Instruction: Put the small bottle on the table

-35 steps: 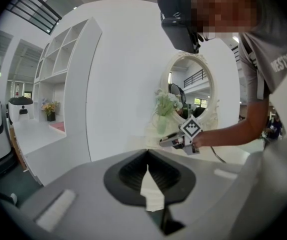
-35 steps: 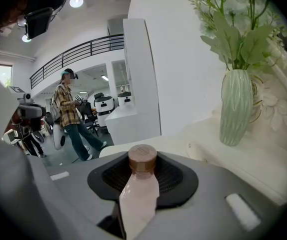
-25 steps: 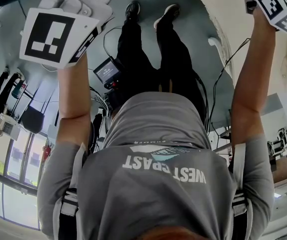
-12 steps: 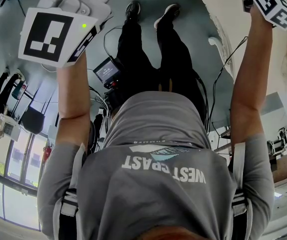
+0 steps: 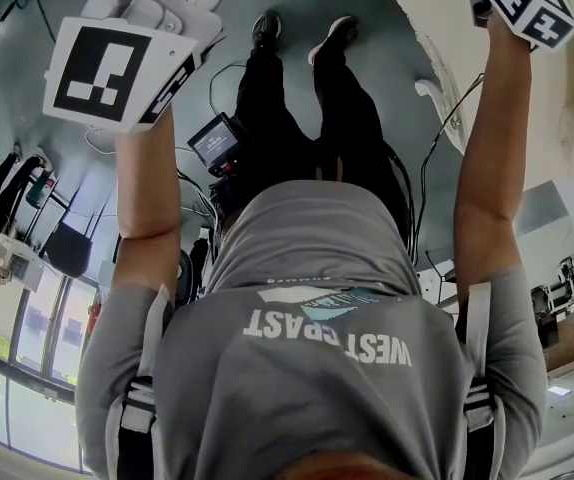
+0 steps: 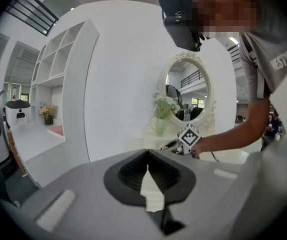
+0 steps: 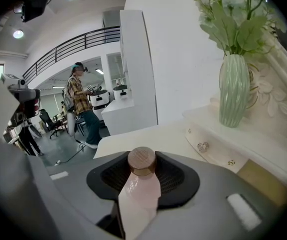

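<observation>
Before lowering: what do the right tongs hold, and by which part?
The small bottle, by its pink body. The right tongs have just been opening, bottle between them.

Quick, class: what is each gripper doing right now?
Left gripper: closed, nothing held.
Right gripper: grips the small bottle; its jaws have just been opening.
</observation>
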`<state>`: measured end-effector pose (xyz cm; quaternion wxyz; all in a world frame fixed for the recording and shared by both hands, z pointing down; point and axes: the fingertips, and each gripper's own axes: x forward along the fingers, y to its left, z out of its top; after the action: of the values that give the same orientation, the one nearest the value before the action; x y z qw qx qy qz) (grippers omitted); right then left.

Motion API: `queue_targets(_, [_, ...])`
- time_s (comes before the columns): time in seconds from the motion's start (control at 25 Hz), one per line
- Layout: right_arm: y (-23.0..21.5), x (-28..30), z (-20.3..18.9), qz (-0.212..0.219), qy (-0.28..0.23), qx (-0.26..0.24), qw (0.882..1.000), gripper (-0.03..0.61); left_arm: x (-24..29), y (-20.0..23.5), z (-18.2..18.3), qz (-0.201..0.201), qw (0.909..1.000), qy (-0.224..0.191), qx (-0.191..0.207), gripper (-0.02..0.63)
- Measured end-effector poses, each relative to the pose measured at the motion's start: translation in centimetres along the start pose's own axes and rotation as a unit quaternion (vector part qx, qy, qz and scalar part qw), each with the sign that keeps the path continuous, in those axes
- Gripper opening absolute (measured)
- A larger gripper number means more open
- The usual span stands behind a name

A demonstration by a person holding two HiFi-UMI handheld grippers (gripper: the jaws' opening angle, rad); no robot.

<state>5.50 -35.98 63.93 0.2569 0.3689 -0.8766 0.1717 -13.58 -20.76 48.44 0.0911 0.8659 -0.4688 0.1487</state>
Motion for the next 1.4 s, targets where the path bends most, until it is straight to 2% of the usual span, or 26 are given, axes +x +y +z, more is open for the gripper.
queue_targets(0.28, [-0.8,-1.9,-0.8,-0.023,0.02,0.02,0.999,0.202,-0.7,-0.1,1.4,0.001,1.0,-0.01,0.001,0.003])
queue_targets(0.68, [-0.2,-12.9,2.7,-0.075,-0.02,0.046,0.996,0.201,-3.6,-2.5,6.2,-0.012,0.9997,-0.015,0.018,0.003])
queue_targets(0.84, [1.3,-16.3,5.3,-0.075,-0.05,0.037,0.995,0.138,-4.2,-2.9,7.5,-0.02,0.9994,-0.021,0.018,0.003])
queue_targets(1.12, [6.5,-23.1,12.0,-0.068,-0.115,-0.003,0.991,0.011,-7.3,-3.7,10.5,-0.035,0.9979,-0.049,0.027,0.003])
queue_targets(1.4, [12.0,-29.0,17.3,-0.059,-0.156,-0.05,0.985,0.002,-10.9,-4.7,13.2,-0.046,0.9958,-0.069,0.038,0.003])
